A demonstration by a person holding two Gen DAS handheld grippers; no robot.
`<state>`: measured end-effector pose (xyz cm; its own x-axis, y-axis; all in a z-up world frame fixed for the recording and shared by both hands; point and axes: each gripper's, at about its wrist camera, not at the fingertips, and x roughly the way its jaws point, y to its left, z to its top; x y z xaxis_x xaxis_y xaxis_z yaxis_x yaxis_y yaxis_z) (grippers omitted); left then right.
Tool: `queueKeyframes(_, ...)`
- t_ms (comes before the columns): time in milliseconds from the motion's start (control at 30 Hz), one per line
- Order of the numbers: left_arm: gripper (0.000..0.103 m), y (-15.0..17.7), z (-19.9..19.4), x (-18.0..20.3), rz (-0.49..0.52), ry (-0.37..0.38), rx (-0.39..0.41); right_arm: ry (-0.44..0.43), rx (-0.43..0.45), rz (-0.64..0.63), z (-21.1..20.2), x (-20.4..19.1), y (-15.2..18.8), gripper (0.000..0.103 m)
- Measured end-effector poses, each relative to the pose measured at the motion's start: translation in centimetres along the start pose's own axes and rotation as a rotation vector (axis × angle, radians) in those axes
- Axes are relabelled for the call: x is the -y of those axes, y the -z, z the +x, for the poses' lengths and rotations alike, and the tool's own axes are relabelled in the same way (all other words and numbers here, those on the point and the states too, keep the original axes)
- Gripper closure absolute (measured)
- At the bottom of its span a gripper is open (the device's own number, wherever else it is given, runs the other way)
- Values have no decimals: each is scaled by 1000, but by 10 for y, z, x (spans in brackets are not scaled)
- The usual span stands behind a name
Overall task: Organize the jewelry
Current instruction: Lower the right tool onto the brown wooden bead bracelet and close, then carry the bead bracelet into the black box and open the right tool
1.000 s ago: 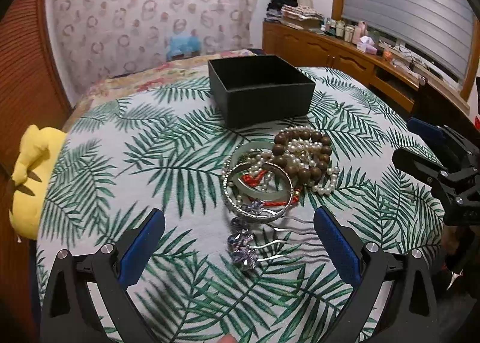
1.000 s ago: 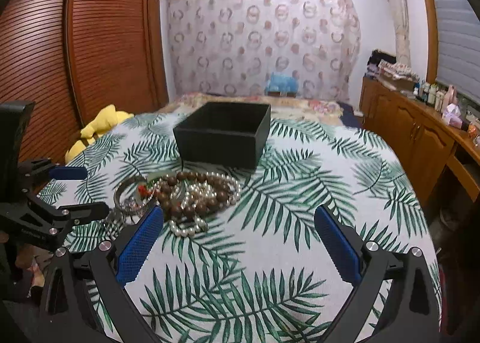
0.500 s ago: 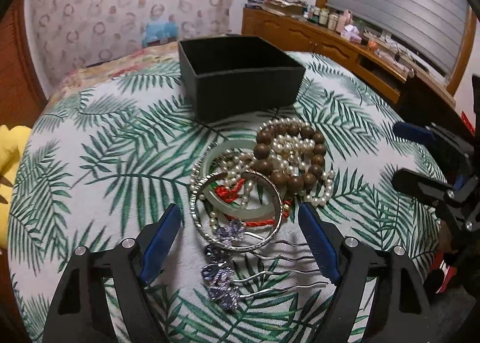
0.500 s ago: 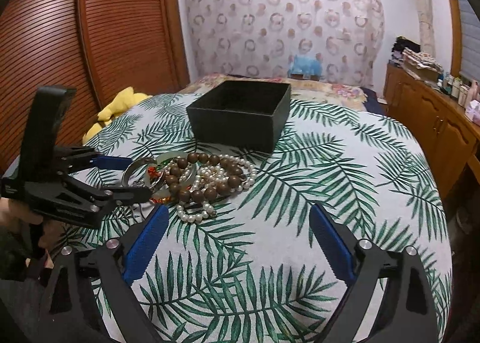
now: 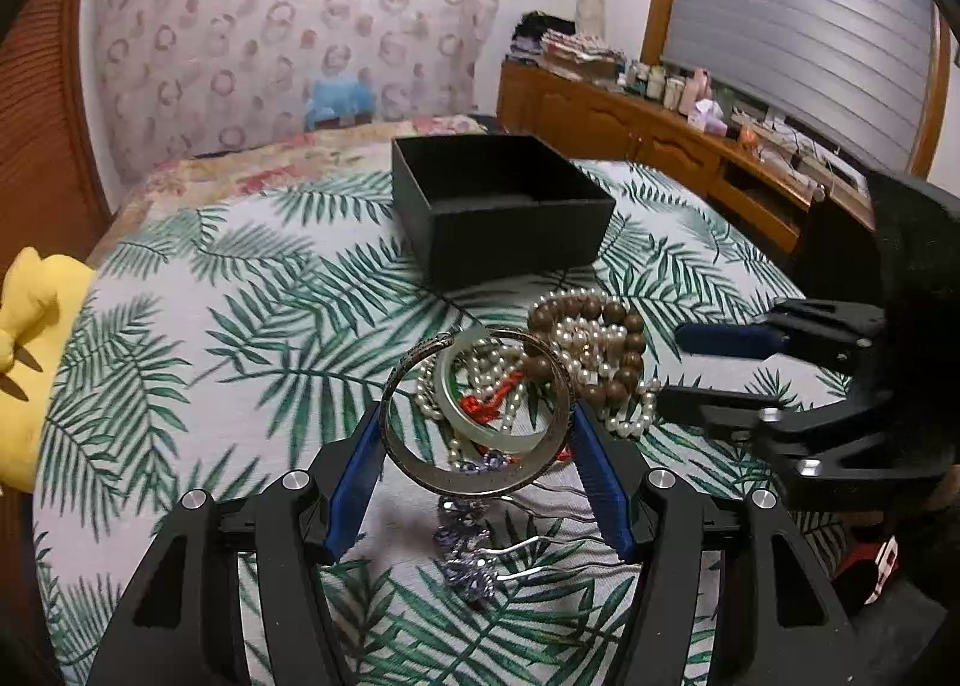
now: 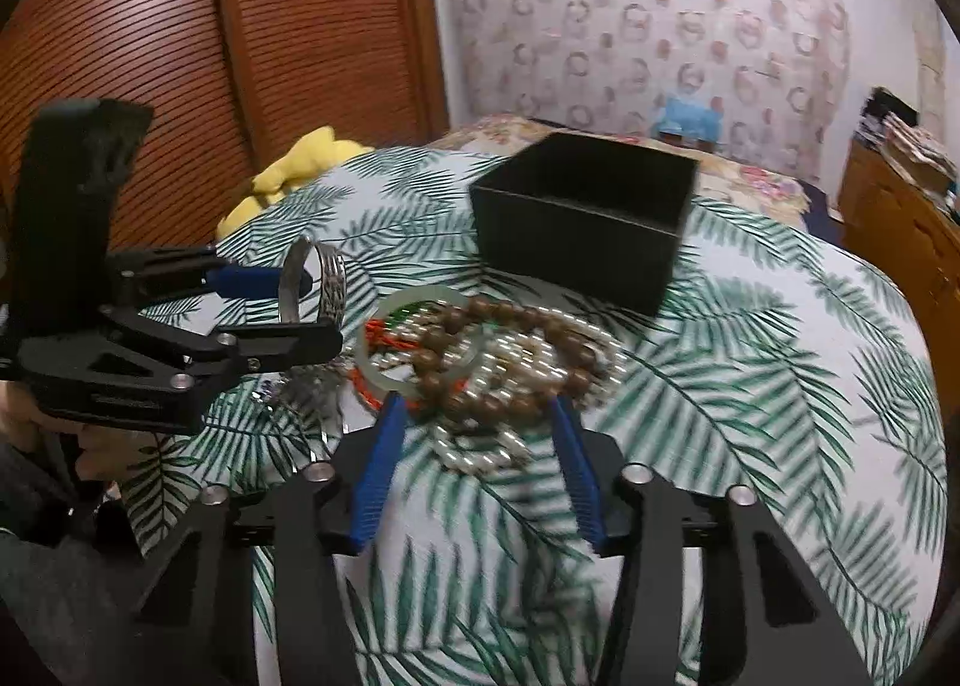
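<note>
Engraved silver bangle (image 5: 474,422) stands tilted, pile-propped.

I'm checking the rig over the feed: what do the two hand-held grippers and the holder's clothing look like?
Both match: the left hand-held gripper and right hand-held gripper have matte black angular linkage arms with silver round pivot bolts and flat blue ribbed finger pads. Faint lettering marks the left one's body. No cables visible. A dark sleeve shows at the left hand.
</note>
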<state>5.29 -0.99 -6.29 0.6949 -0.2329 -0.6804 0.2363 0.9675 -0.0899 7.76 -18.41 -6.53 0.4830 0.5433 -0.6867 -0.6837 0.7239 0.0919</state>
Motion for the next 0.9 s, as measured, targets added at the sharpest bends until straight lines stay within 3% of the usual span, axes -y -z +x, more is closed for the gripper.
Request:
queueKeyframes(267,44,-3,-8,-10,-19,-15,36,-47,-58,-72,27,-17,-19,68)
queueKeyframes(433,44,-5,-8,-14,-28,-16,46,-18,-101,-104,41,-20,-21,72)
queueKeyframes(500,44,-7,-7,-15,-31,-16,47,-2,-100,-116,41,-21,-22,73)
queueKeyframes(667,44,-10,-2,-18,-30,-19,47,24,-90,-141,41,-17,-20,88)
queueKeyframes(900,44,-21,2,-21,-31,-19,55,35,-1,-120,12,-6,-34,88)
